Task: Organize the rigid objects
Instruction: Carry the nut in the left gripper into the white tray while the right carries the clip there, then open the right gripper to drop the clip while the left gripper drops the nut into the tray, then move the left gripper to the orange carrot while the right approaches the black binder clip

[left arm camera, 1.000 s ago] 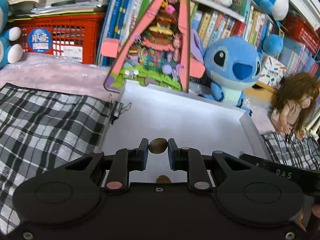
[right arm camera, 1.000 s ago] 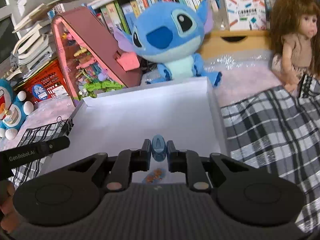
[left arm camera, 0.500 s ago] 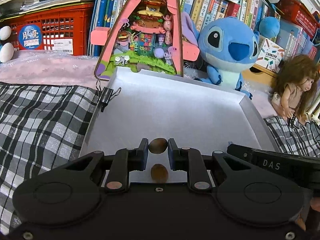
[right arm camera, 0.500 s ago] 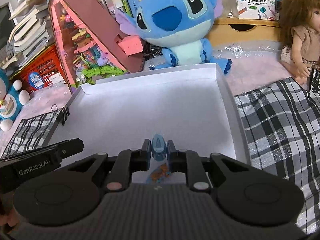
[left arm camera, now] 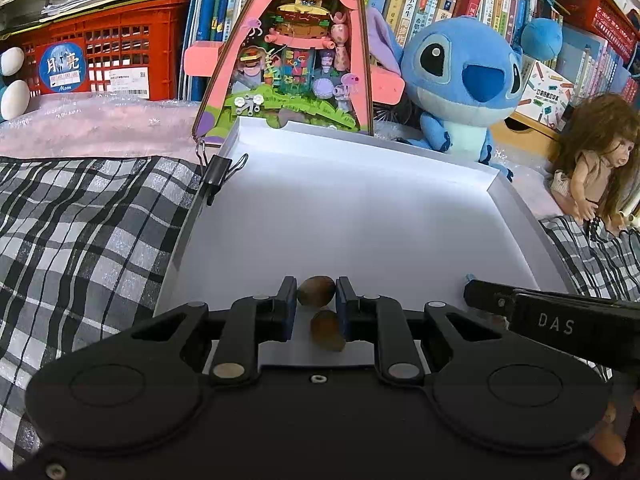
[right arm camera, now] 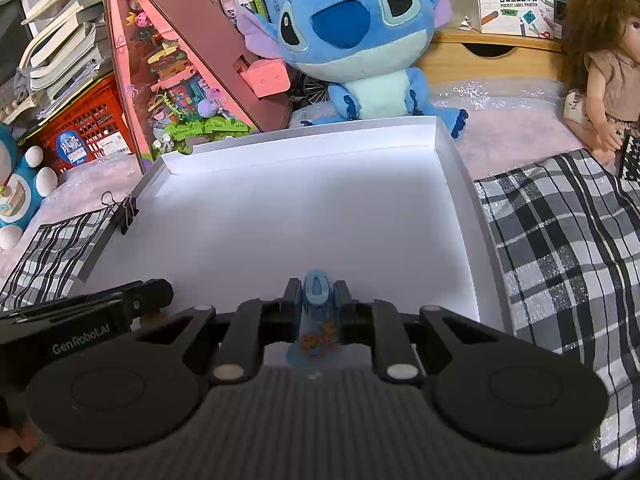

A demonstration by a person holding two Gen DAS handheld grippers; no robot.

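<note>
A white shallow tray [left arm camera: 360, 216] lies ahead of both grippers; it also shows in the right wrist view [right arm camera: 304, 216]. My left gripper [left arm camera: 316, 291] is shut on a small brown oval object [left arm camera: 316, 290], held over the tray's near edge; a second brown piece [left arm camera: 326, 330] lies just below it. My right gripper [right arm camera: 317, 292] is shut on a small blue toy [right arm camera: 316, 290] over the tray's near edge. A blue piece with orange figures [right arm camera: 316, 342] sits below it. The right gripper's finger [left arm camera: 520, 308] reaches in at the right of the left view.
Black-and-white checked cloth [left arm camera: 80, 232] flanks the tray on both sides [right arm camera: 560, 240]. A binder clip [left arm camera: 218, 168] grips the tray's left rim. Behind it stand a pink toy house [left arm camera: 296, 48], a blue plush [left arm camera: 464, 76], a doll [left arm camera: 592, 168], a red crate [left arm camera: 100, 60] and books.
Both grippers have pulled back and risen a little from the tray, each still holding its object. More of the tray shows in both views.
</note>
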